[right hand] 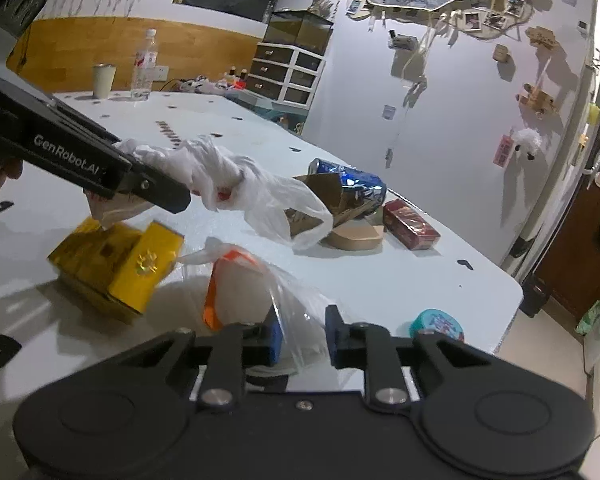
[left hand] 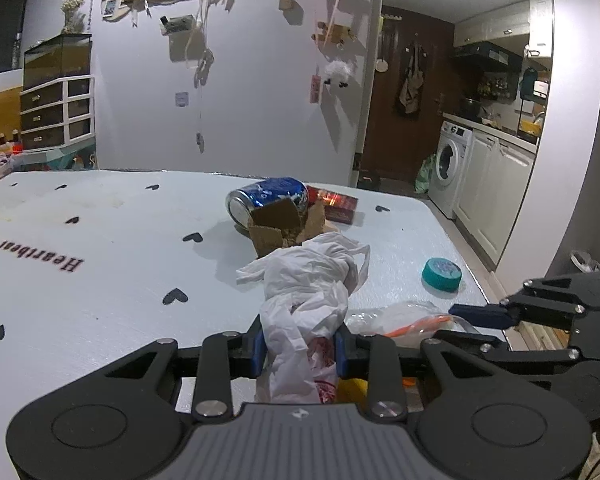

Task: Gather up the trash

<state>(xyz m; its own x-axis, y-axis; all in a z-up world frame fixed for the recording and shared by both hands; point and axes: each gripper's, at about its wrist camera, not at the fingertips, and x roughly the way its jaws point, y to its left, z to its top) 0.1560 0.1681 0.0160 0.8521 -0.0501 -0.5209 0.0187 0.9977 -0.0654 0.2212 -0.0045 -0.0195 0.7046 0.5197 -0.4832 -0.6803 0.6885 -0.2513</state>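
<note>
My left tongs (left hand: 300,350) pinch the crumpled white plastic bag (left hand: 308,280) at the lower centre of the left view. My right tongs (right hand: 300,336), at the bottom of the right view, stand around a clear plastic bag with an orange strip (right hand: 240,280); whether the pads press it I cannot tell. The yellow box (right hand: 116,264) lies left of it on the pale desk (left hand: 100,280), the teal lid (left hand: 442,274) to the right. Farther off sit the torn cardboard box (left hand: 284,226), dented blue can (left hand: 268,196) and red pack (left hand: 338,204). To do this well, I should gather a firm fold of film before lifting, keeping the white bag's mouth slack.
</note>
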